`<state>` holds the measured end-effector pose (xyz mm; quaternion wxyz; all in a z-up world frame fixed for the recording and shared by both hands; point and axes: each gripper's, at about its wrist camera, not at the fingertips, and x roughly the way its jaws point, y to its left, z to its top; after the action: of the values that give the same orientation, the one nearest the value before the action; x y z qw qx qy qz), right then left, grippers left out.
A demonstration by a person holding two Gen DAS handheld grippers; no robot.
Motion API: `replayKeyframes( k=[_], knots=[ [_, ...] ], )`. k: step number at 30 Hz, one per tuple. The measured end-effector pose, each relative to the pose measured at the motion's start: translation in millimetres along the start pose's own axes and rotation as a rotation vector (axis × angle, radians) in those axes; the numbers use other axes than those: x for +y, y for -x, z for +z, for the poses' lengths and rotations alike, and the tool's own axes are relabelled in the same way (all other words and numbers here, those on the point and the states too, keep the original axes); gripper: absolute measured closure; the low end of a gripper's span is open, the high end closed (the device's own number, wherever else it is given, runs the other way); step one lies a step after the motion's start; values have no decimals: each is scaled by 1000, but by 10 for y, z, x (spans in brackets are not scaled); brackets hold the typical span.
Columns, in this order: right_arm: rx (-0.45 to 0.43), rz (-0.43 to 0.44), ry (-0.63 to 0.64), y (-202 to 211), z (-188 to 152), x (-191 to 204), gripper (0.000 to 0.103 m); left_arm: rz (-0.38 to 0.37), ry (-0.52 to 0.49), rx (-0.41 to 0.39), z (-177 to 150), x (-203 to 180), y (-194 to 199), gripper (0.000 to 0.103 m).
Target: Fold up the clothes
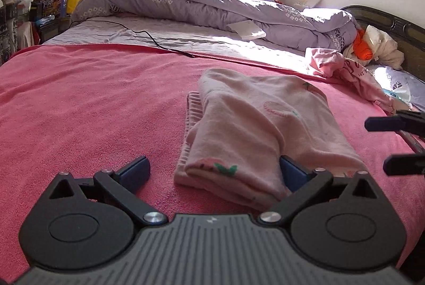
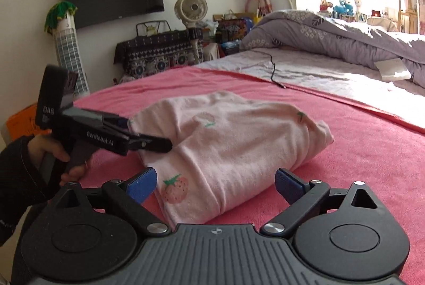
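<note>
**Inspector:** Pink cotton, strawberry print. The folded garment (image 1: 255, 130) lies on the pink blanket (image 1: 79, 104) covering the near part of the bed, already doubled into a compact bundle.

**Clerk:** Position relative to the tools?

**Inspector:** In the left wrist view its long axis runs away from the left gripper (image 1: 213, 169), leaning slightly right. The near end sits between that gripper's spread fingers; the right-hand blue pad (image 1: 290, 173) is touching or just beside the cloth, and I cannot tell which. Nothing is grasped. In the right wrist view the bundle lies crosswise ahead of the right gripper (image 2: 215, 185), whose jaws are also spread and empty, the printed strawberry end lying between the pads.

**Clerk:** Which is nearer?

**Inspector:** Both are close. In my judgement the left has the better line along the length, so a final fold or a lift would fall to it, with the right steadying the opposite side.

**Clerk:** Any writing?

**Inspector:** "GenRobot.AI" reads on the side of the left tool in the right wrist view, and "DAS" on the black block above its handle; the lines below are too small. A hand (image 2: 53, 154) in a dark sleeve holds that handle. More clothes (image 1: 353, 69) wait unfolded, well apart, near the headboard; lettering on one is partly legible only.
</note>
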<state>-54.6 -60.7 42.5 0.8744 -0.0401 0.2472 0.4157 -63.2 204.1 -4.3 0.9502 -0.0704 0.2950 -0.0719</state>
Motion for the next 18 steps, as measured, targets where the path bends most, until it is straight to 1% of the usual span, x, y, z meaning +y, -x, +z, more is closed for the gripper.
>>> replayKeyframes(
  k=[1,2,5,7,8,10,11,12,14,15,17,18],
  knots=[
    [-28,-7,-10,-2,85,-30,13,-1,-1,-1,-4,0,12,0],
    [-53,-12,-22,-18,174,-58,20,-2,-3,-2,-8,0,24,0],
    [-71,12,-69,-321,418,-95,28,-4,-10,-7,-44,13,65,0],
    [-47,29,-58,-646,525,-60,32,-3,-16,-11,-79,24,106,0],
    [-19,16,-38,-832,503,-28,32,5,-25,-14,-102,23,141,0],
    [38,-9,2,-1202,459,34,31,65,-26,-35,-129,-5,268,0],
    [62,-17,13,-1359,442,52,30,112,-31,-58,-112,-44,354,1],
    [63,0,-21,-1369,448,6,30,135,-50,-96,-80,-90,450,1],
    [64,22,-53,-1342,450,-49,30,139,-102,-204,19,-162,583,0],
    [61,26,-58,-1331,442,-61,30,175,-126,-239,95,-181,561,0],
    [56,32,-67,-1309,430,-82,30,259,-147,-211,178,-163,385,0],
    [56,31,-69,-1293,458,-77,30,298,-166,-163,170,-135,239,0]
  ],
)
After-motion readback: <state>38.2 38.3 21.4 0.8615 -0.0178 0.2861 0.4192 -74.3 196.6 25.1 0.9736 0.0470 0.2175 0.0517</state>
